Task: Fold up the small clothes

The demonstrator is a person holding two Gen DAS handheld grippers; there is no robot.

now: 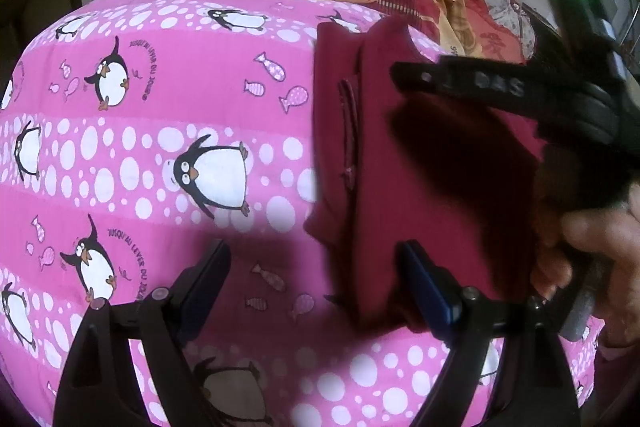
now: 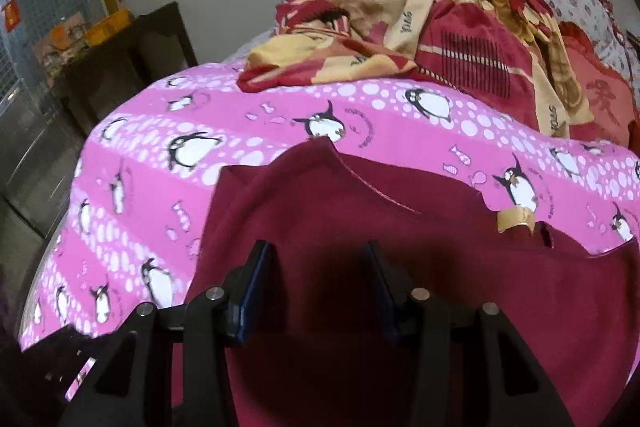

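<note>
Maroon fabric marks the small garment (image 1: 420, 163), which lies partly folded on the pink penguin-print bedsheet (image 1: 160, 131); we take this garment as our landmark. In the left wrist view we see the left gripper (image 1: 316, 291) low over the garment's near edge, its jaws spread wide apart and holding nothing: one finger stands over the bare sheet beside the garment, the other over the maroon cloth itself. Above the garment, entering from the far side of that view, we see the right gripper (image 1: 472, 83), dark and blurred, with the person's hand (image 1: 600, 255) on its handle; it casts a dark shadow on the cloth. From this view we cannot tell how its jaws stand.

In the right wrist view the right gripper (image 2: 318, 287) hovers directly over the garment (image 2: 400, 227), its blue-padded fingers apart with only shadowed cloth showing between them; nothing is clamped. A stitched seam runs across the garment's far part, and a small tan label (image 2: 516, 221) sits at its far edge. Beyond the garment, a rumpled red-and-yellow blanket (image 2: 420, 27) is heaped on the bed. A dark wooden cabinet (image 2: 120, 67) stands beyond the sheet's edge, well apart from the garment.
</note>
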